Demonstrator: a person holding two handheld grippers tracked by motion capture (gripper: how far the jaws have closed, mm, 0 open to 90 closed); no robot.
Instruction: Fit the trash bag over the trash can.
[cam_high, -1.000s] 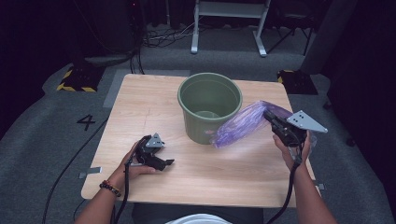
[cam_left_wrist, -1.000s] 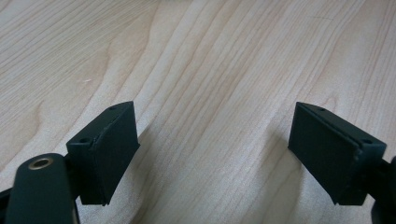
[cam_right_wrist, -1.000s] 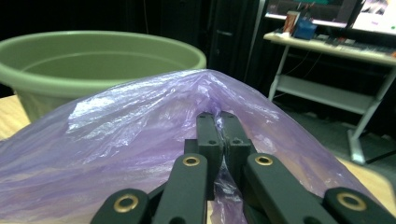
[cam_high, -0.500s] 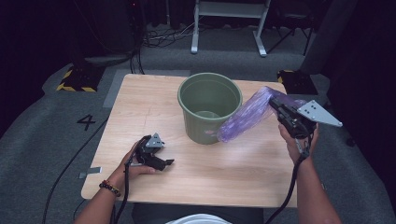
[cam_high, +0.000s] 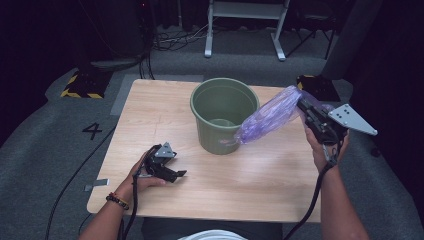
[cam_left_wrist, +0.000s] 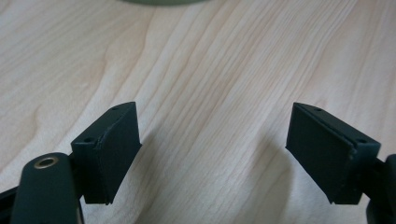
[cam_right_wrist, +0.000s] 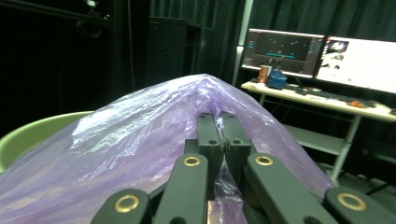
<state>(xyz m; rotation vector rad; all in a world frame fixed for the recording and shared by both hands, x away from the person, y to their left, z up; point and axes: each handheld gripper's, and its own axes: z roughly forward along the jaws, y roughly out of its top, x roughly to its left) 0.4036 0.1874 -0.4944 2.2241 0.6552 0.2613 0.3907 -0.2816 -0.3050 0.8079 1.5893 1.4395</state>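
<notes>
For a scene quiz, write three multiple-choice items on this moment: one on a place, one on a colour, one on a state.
1. Where is the left gripper?
A. Inside the bucket
B. Low over the table, in front of the bucket
C. On the floor

2. What colour is the plastic bag?
A. Purple
B. Yellow
C. Black

3. How are the right gripper's jaws?
A. Wide open
B. Shut on the plastic bag
C. Shut on the bucket rim

Key: 1 B, it sits over the wood, nearer the person than the green bucket. 2 A, see-through purple film. 3 B, film is pinched between the closed jaws.
</notes>
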